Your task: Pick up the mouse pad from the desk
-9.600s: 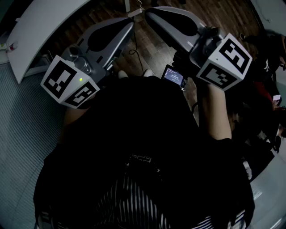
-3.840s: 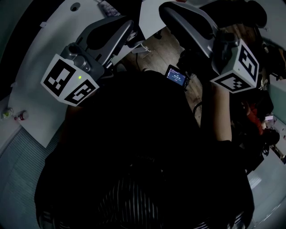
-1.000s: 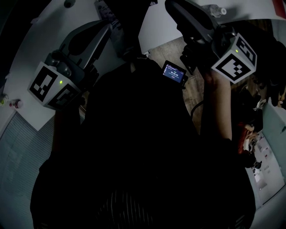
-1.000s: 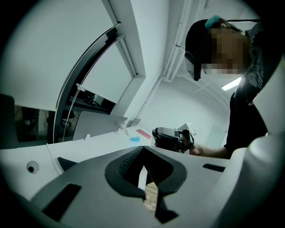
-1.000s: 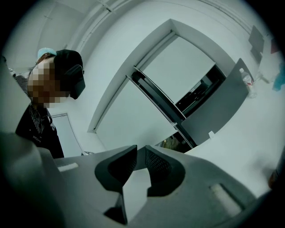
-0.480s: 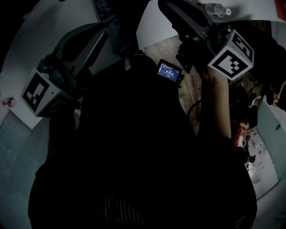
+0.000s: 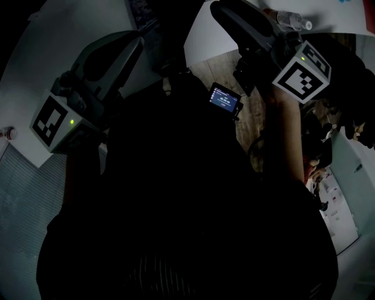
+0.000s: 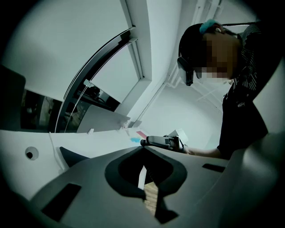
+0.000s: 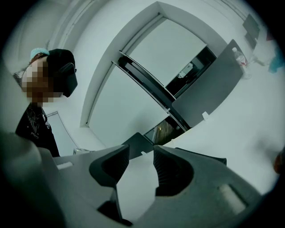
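In the head view a dark patterned flat thing [image 7: 142, 14], perhaps the mouse pad, lies at the top edge on the white desk [image 7: 41, 64]. My left gripper [image 7: 126, 44] reaches towards it from the lower left. In the left gripper view its jaws [image 8: 143, 149] are shut with nothing between them, and a dark flat wedge [image 8: 71, 156] lies on the desk beyond them. My right gripper [image 7: 225, 9] stretches over a second white desk [image 7: 205, 38]. In the right gripper view its jaws [image 9: 141, 153] are opening, with only white desk between them.
A clear bottle [image 7: 291, 21] lies on the far desk and shows again as a bottle [image 9: 241, 58] beside a grey partition [image 9: 209, 84]. A small lit screen [image 7: 224, 99] hangs at my chest over wooden floor [image 7: 249, 117]. A person in dark clothes [image 8: 240, 102] stands close on the right.
Since the oldest frame the head view has swung from wooden floor to the white desks. In the last second the left gripper has turned slightly and both stay stretched forward.
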`<state>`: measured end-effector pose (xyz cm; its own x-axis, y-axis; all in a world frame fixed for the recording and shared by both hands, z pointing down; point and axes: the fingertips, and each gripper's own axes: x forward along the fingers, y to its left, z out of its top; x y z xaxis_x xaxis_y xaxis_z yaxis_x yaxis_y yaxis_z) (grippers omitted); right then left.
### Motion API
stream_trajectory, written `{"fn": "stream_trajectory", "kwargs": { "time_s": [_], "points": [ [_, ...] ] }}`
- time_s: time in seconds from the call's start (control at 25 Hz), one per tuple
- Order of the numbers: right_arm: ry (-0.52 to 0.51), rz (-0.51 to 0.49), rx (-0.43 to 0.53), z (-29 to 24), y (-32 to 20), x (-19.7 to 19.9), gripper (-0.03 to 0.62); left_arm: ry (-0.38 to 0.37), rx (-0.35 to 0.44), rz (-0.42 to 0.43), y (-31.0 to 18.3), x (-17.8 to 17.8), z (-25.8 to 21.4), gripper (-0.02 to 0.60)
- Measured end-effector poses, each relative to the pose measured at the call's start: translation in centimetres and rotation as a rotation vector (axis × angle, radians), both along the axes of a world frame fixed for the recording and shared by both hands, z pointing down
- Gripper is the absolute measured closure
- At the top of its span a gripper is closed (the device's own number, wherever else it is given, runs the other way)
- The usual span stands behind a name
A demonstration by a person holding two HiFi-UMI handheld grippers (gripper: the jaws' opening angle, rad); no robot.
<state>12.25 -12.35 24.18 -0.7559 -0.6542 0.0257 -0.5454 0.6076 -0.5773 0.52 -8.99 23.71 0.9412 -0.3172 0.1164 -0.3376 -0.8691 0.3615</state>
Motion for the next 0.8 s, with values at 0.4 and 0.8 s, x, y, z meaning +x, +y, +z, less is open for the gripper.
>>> {"fn": "stream_trajectory", "kwargs": {
  "time_s": [0.4, 0.8],
  "points": [
    [-0.001, 0.015, -0.108, 3.6, -1.9, -0.6, 0.370, 0.018, -0.047, -0.028, -0.3, -1.3, 2.1, 0.574],
    [0.025, 0.040, -0.241, 7.8, -3.0, -0.7, 0.303, 0.057, -0.080, -0.066, -0.6, -2.4, 2.8, 0.574]
  ]
}}
